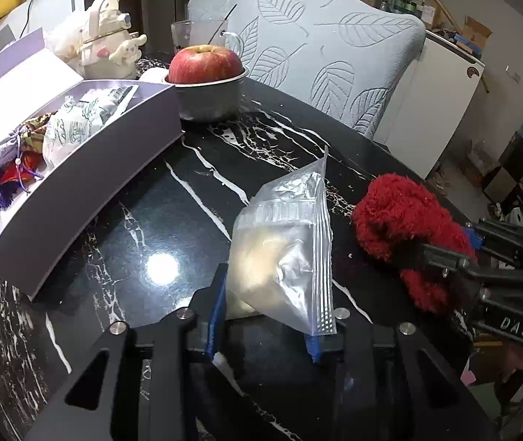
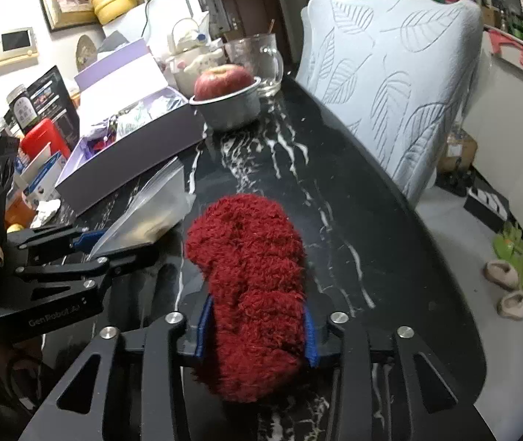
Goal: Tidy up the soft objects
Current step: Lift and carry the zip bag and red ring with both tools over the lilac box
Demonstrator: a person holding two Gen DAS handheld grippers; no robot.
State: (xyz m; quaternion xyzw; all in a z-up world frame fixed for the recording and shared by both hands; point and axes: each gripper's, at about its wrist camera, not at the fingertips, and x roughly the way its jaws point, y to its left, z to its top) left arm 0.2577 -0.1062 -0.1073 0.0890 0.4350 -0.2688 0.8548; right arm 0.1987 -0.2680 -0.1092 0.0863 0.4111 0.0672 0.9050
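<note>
My left gripper [image 1: 267, 325] is shut on a clear zip bag [image 1: 285, 253] with a pale soft lump inside, held upright over the black marble table [image 1: 143, 220]. My right gripper [image 2: 256, 334] is shut on a fluffy red sock [image 2: 252, 286], just right of the bag; the sock also shows in the left wrist view [image 1: 405, 231]. The bag shows at the left of the right wrist view [image 2: 151, 213]. An open lilac box [image 1: 88, 169] lies at the left and holds several soft pouches [image 1: 74, 125].
A steel bowl with a red apple [image 1: 206, 64] stands behind the box, with a glass mug [image 2: 261, 62] and a plush toy [image 1: 103, 40] beyond. A leaf-patterned chair back [image 1: 327, 55] stands along the table's far edge. Clutter sits left of the box [image 2: 41, 139].
</note>
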